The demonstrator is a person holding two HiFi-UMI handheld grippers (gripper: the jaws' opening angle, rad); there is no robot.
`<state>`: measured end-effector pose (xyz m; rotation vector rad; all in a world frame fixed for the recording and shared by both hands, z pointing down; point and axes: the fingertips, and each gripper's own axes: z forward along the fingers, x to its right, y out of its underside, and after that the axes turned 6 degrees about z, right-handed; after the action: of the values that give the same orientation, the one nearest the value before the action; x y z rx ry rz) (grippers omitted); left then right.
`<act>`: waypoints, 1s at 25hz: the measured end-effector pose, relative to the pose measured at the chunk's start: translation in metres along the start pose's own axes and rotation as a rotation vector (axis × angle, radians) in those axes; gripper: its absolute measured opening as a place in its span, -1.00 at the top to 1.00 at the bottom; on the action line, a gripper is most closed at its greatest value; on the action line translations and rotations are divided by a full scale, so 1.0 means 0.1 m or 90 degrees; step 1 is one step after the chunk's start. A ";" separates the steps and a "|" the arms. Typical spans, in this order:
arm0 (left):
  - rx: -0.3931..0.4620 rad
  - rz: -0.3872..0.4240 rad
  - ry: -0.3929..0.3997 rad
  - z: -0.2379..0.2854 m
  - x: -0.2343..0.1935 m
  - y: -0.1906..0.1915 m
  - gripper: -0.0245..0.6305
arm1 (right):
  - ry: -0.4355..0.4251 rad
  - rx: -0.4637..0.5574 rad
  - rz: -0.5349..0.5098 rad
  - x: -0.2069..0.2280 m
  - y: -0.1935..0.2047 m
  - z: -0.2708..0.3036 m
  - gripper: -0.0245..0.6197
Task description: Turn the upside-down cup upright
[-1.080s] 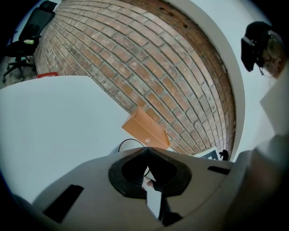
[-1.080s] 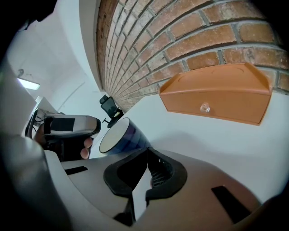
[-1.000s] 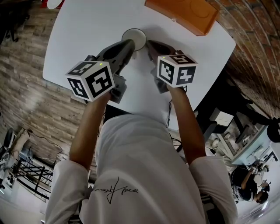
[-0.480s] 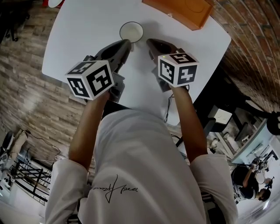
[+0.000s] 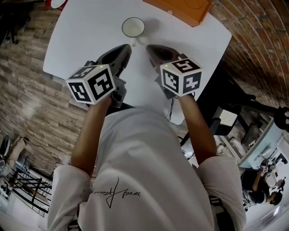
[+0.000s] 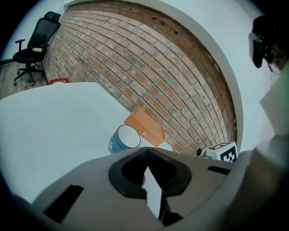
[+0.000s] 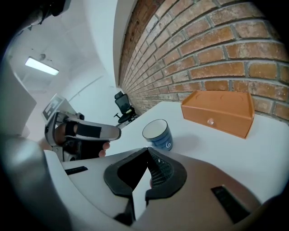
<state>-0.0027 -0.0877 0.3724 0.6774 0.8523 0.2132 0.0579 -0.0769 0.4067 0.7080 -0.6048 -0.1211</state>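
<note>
A blue cup (image 5: 133, 27) with a white inside stands upright, mouth up, on the white table (image 5: 86, 36). It also shows in the left gripper view as the cup (image 6: 123, 139) and in the right gripper view as the cup (image 7: 158, 134), just beyond the jaws. My left gripper (image 5: 126, 48) is shut and holds nothing, a short way nearer me than the cup. My right gripper (image 5: 150, 48) is likewise shut and empty, beside the left one. Neither touches the cup.
An orange drawer box (image 5: 178, 9) sits at the table's far edge behind the cup, against a brick wall (image 6: 149, 67). A red object (image 6: 58, 81) lies at the far left corner. A black office chair (image 6: 34, 49) stands off the table.
Both grippers have drawn back toward me, away from the cup. A second ago the left jaws were right at the cup's rim; now there is a gap.
</note>
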 end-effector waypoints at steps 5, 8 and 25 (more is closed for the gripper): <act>0.011 0.001 0.006 -0.17 0.09 0.03 0.89 | -0.025 0.018 0.001 -0.20 -0.05 -0.17 0.86; 0.014 0.007 0.008 -0.25 0.13 0.06 0.89 | -0.041 0.022 0.001 -0.31 -0.05 -0.28 0.86; 0.062 0.030 0.045 -0.83 0.54 0.24 0.90 | -0.065 0.072 -0.039 -0.86 0.11 -0.90 0.86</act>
<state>-0.0283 -0.0076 0.3151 0.7856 0.9191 0.2406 0.0362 0.0089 0.3186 0.8347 -0.6912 -0.1816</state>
